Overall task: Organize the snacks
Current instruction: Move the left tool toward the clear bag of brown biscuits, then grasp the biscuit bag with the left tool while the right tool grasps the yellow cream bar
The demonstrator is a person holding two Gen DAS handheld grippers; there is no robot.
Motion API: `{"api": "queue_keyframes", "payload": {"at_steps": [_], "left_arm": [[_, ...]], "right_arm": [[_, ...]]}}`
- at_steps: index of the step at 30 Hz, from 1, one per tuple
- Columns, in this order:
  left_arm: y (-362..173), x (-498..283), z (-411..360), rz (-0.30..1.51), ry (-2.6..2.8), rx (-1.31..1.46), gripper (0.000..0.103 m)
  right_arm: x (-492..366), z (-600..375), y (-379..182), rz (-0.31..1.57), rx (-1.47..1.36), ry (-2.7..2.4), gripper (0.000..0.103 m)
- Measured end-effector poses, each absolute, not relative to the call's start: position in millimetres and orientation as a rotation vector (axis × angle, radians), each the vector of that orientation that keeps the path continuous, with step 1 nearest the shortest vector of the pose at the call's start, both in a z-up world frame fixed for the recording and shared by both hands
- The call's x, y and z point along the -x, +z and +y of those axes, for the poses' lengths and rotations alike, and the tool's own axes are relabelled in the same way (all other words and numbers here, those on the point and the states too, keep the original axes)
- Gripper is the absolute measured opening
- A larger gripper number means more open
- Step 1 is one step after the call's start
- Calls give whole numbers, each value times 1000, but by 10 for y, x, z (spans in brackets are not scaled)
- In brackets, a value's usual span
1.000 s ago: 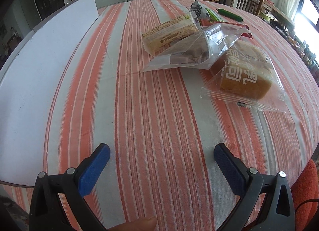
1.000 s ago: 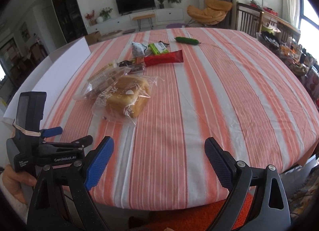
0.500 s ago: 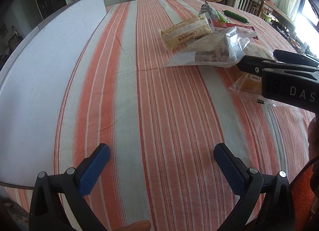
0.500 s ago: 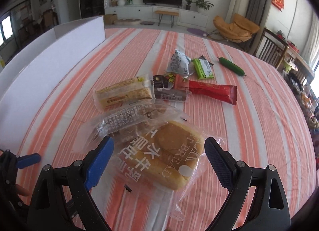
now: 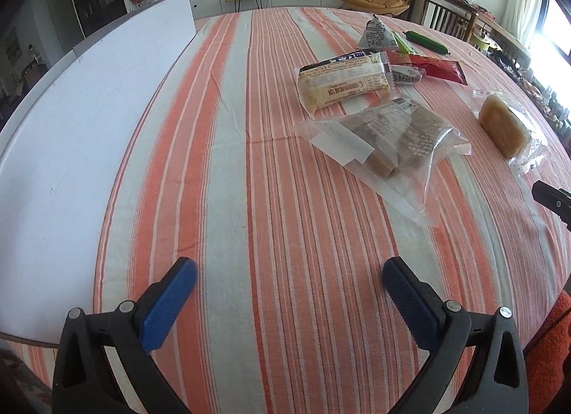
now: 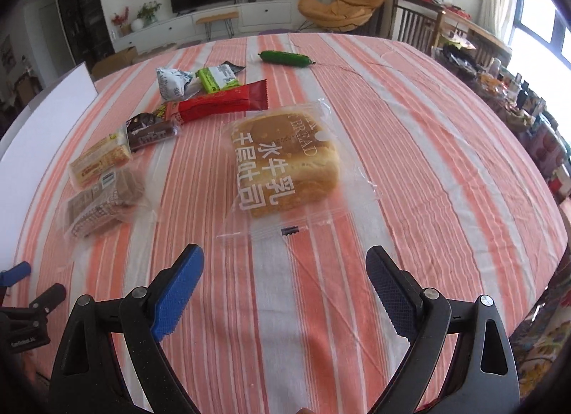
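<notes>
Blue ribbed pads face each other across a wide gap on both tools: the left gripper and the right gripper each hang with jaws spread and nothing between them, above the orange-and-white striped cloth. Just ahead of the right gripper lies the bread, a loaf in a clear bag printed with white characters, its sealed edge nearest the pads. Left of the bread in the right wrist view sits the clear pouch of brown bars, and just behind it the yellow cake pack, touching a dark chocolate bar. Farther out lie a red wrapper, a green packet, a white pouch and, apart at the far side, a green sausage-shaped pack. In the left wrist view the clear pouch lies ahead and to the right of the open jaws, the cake pack behind it, the bread at the right edge. A white board stands along the cloth's left side. The left tool's body shows at the lower left of the right wrist view.
</notes>
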State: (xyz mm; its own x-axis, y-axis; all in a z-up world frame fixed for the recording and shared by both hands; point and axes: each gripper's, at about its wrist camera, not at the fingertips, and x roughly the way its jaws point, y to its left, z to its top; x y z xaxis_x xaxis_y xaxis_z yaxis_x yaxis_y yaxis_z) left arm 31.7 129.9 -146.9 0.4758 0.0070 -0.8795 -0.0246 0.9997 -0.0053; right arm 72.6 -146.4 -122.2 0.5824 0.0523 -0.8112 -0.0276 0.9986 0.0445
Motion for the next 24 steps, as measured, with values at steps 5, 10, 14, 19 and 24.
{"api": "queue_keyframes", "payload": {"at_steps": [5,10,14,19,24], "left_arm": [[-1246,-443,1167,1078,-221,15,102],[-1022,-849,779,1047,-416,-129,102],[-1262,-1322,636,1138,-423,-164,102],[-1403,-1423,570,1146,-410,-183,94],[-1342,-1131,546,1173,-425,-171,73]], "right_arm": [[-612,-1409,-1460,984,-42,52,95],[-577,-1428,-1477,954,-50,52,96],[-572,-1384,-1491,948,-19,42,96],[-567,-1396,-1479,941,-28,48,96],[-572,-1393,-1479,945,-18,40,96]]}}
